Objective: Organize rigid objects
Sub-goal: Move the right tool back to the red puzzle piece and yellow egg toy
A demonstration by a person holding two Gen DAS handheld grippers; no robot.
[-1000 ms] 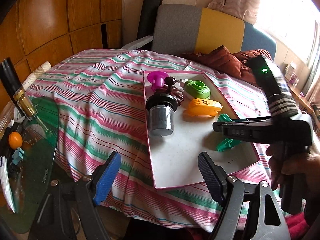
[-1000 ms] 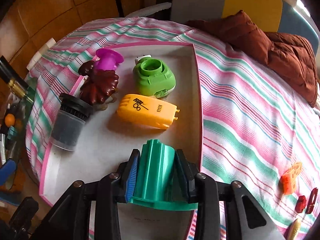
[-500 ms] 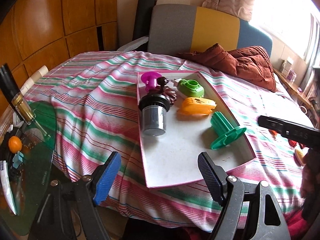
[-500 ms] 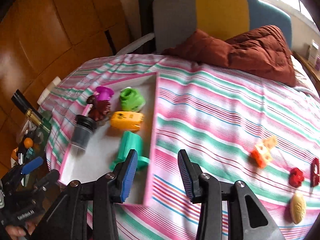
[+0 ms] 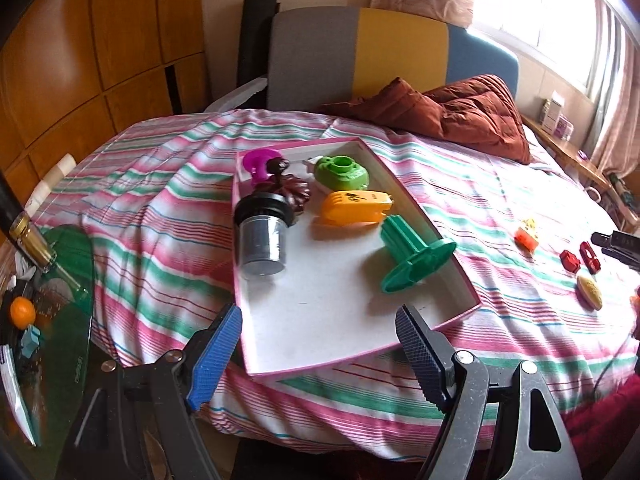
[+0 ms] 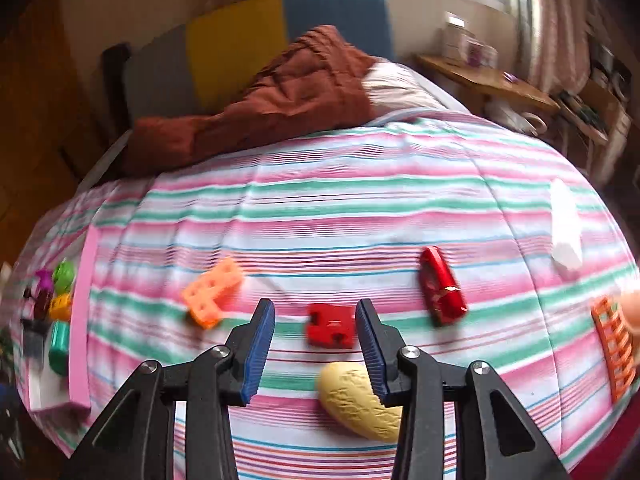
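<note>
The pink-rimmed tray lies on the striped bedspread and serves as reference.

Inside the tray: a green spool lies on its side against the right rim. Beyond it, toward the far end, sit an orange clipper, a light green piece, a dark brown toy and a purple piece. A black-lidded jar lies by the left rim.

Right of the tray, well apart on the bedspread: an orange block, a red block, a red car, a yellow oval piece and an orange grid piece.

The left gripper hangs over the tray's near edge, jaws wide, nothing between them.

The right gripper hangs over the loose items, away from the tray. Its jaws have just been opening and stand moderately apart, holding nothing; the red block shows in the gap, untouched.
</note>
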